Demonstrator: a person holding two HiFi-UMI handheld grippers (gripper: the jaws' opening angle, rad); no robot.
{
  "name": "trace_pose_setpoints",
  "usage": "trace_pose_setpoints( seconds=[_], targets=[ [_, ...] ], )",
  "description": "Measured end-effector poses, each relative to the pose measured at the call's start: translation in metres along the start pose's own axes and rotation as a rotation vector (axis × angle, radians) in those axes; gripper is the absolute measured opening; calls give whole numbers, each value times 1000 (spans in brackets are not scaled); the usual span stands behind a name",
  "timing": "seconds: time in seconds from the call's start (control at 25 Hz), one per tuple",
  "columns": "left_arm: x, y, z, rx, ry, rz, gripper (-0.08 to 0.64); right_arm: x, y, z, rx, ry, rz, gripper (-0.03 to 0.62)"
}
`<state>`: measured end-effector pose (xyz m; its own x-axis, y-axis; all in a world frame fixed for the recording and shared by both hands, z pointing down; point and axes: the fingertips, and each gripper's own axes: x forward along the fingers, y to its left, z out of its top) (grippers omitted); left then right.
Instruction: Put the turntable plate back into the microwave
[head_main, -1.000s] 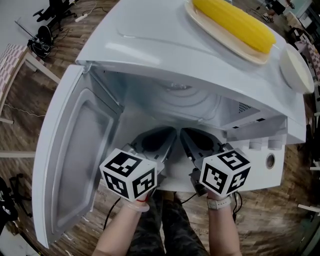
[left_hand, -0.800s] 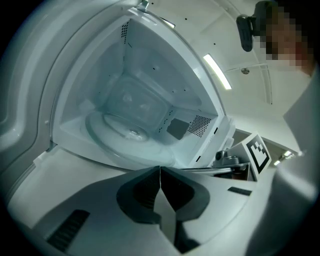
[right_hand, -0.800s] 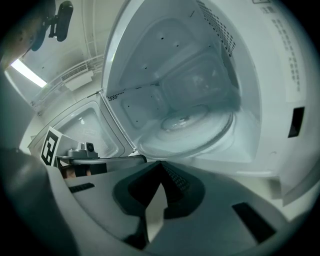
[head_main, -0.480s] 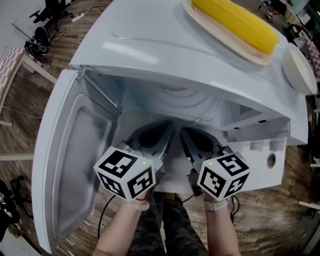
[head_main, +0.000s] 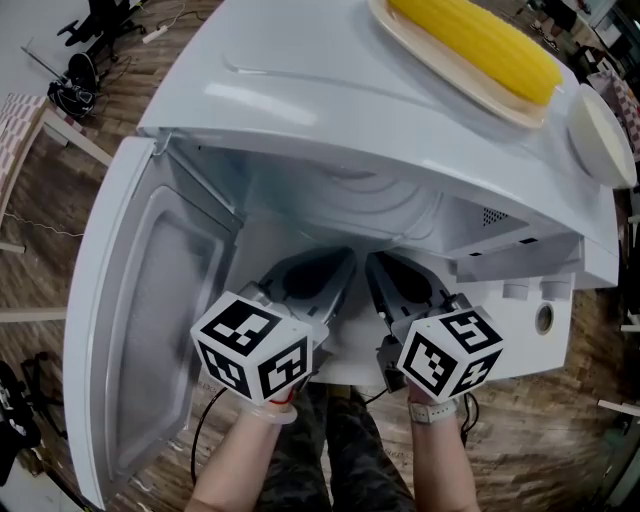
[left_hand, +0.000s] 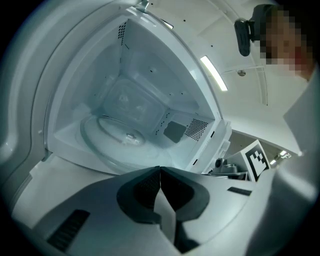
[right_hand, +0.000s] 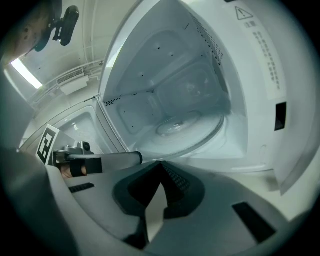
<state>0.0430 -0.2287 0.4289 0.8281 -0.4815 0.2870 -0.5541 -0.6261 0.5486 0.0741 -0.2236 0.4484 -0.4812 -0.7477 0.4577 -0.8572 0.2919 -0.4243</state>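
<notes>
Facing one open microwave (head_main: 350, 110), one turntable plate (left_hand: 117, 134) inside: left tool (left_hand: 160, 169) and right tool (right_hand: 159, 164), both closed, empty.

We have the cavity (left_hand: 135, 95) mouth open at frame centre, with the door (head_main: 150, 330) swung wide to the left, clear of it. The turntable plate (left_hand: 117, 135) covers the cavity floor, and the room above it is free. The control panel (head_main: 530, 320) blocks the lower right. The left hand-held gripper (head_main: 345, 264) and right hand-held gripper (head_main: 372, 264) crowd the mouth, just beside each other.

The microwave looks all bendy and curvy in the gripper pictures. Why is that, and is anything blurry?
Left gripper view: the wide-angle lens bows the microwave walls and darkens the corners. Right gripper view: same bowing and dark edges. Head view: less bent, sharp, evenly lit, nothing badly blurred.
</notes>
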Motion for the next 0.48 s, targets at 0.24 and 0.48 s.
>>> trace_pose_setpoints(
  seconds=[0.24,0.48],
  targets=[
    [4,-1,-3,2,7,6,14,0,-2,-2,4,-2,-8,20],
    [2,1,-12,29,26,45,14,-4,-1,-6,-26,2,-21,21]
  ],
)
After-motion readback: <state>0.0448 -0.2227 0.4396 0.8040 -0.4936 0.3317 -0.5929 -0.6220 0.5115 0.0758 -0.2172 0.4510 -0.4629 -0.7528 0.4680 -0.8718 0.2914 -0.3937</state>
